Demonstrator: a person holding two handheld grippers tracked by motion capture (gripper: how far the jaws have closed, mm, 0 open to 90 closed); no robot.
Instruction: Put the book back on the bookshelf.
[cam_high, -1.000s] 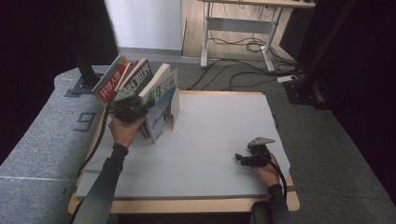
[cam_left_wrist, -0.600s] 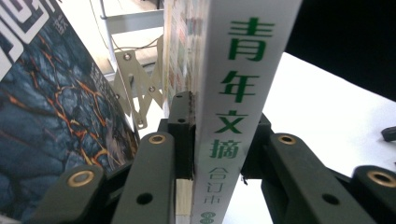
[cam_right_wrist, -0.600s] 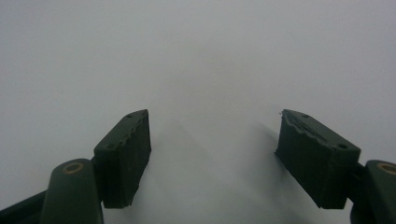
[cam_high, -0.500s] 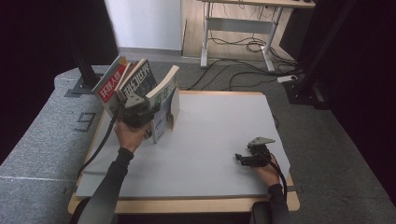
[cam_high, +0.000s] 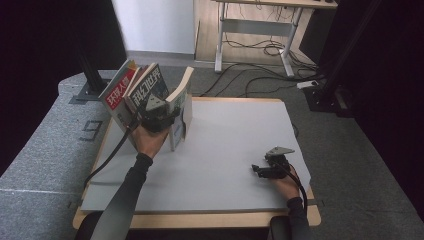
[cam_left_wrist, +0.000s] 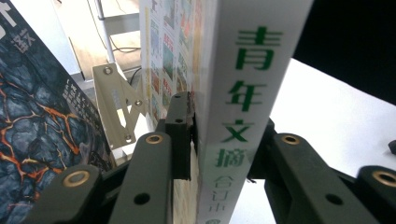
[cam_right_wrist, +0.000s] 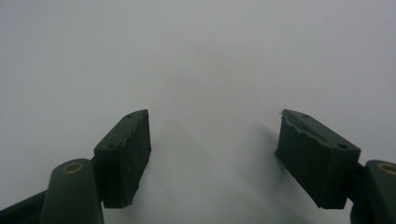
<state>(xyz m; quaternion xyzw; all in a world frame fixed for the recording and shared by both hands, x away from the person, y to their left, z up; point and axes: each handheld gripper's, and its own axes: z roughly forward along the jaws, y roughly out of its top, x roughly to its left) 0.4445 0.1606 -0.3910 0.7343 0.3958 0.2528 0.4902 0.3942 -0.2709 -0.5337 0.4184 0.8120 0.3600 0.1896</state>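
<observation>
A thick book with a white spine and green characters (cam_high: 182, 102) (cam_left_wrist: 243, 116) stands on edge at the table's back left, leaning a little to the right. My left gripper (cam_high: 157, 112) (cam_left_wrist: 224, 140) is shut on its spine, with a pad pressed against each side; the jaws have just been opening slightly with the book still between them. Near the front right edge my right gripper (cam_high: 257, 170) (cam_right_wrist: 212, 154) rests open on the white tabletop (cam_high: 230, 135), and nothing is between its fingers.
Two magazines lean to the left of the held book, one with a red cover (cam_high: 117, 92) and one with a dark cover (cam_high: 145, 85) (cam_left_wrist: 37, 116). A beige metal bracket (cam_left_wrist: 116, 107) stands between them and the book. Desk legs and cables lie on the floor beyond the table.
My left hand has shifted slightly to the right with the white-spined book, drawing it away from the leaning magazines. The right gripper has stayed in place.
</observation>
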